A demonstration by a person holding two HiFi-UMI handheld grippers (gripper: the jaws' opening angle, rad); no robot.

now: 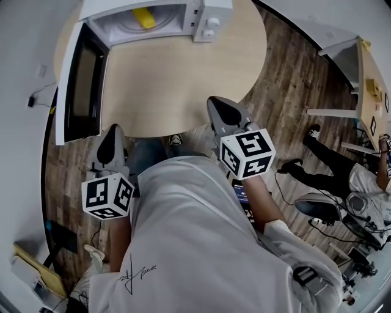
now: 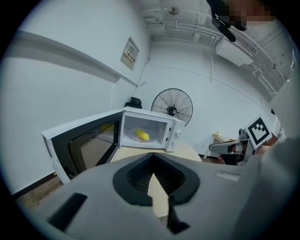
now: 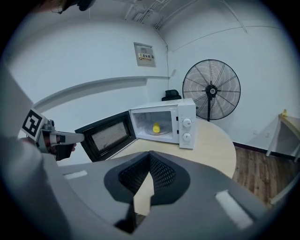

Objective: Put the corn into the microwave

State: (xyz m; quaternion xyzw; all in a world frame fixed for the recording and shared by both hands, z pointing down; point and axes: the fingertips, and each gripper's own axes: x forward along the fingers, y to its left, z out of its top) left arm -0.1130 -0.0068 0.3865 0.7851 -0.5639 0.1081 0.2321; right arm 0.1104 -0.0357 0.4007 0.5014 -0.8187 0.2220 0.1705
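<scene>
The corn (image 1: 143, 16) lies inside the microwave (image 1: 201, 18), its door (image 1: 82, 79) wide open. We hold the left gripper (image 1: 113, 136) and right gripper (image 1: 220, 110) at the table (image 1: 183, 79) edge, jaws together and empty. The placing looks done; perhaps only the door remains.

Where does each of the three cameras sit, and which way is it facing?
Head view: on the person's head, steeply down onto the table, open microwave, left gripper, right gripper and their shirt.
Left gripper view: on the left gripper, along its shut fingers toward the microwave; right gripper at right edge.
Right gripper view: on the right gripper, along its shut fingers toward the microwave; left gripper at left edge.
Shared: both gripper views show the corn inside the microwave.
</scene>
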